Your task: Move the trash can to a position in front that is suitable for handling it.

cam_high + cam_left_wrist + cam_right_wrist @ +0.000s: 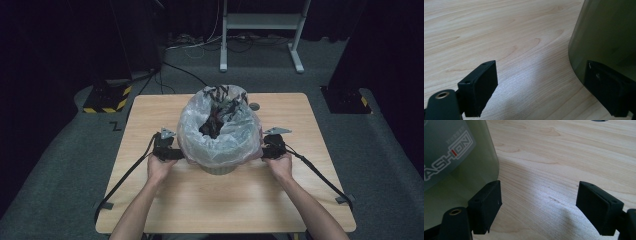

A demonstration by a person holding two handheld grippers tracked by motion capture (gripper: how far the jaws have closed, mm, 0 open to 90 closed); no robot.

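Note:
A grey-green bin point(220, 169) lined with a clear plastic bag point(220, 132) stands mid-table, dark scraps showing inside it. My left gripper point(176, 152) sits against the bin's left side, open; in the left gripper view its right jaw touches the bin wall point(606, 32) and nothing lies between the jaws. My right gripper point(265, 151) sits at the bin's right side, open; in the right gripper view the bin wall point(454, 157) with white lettering is beside its left jaw. Bare wood lies between both pairs of jaws.
The wooden table point(225, 200) has a round cable hole point(254, 106) behind the bin. Cables trail from both grippers to the table's front corners. On the floor beyond stand a white frame point(260, 30) and black-and-yellow bases point(106, 97).

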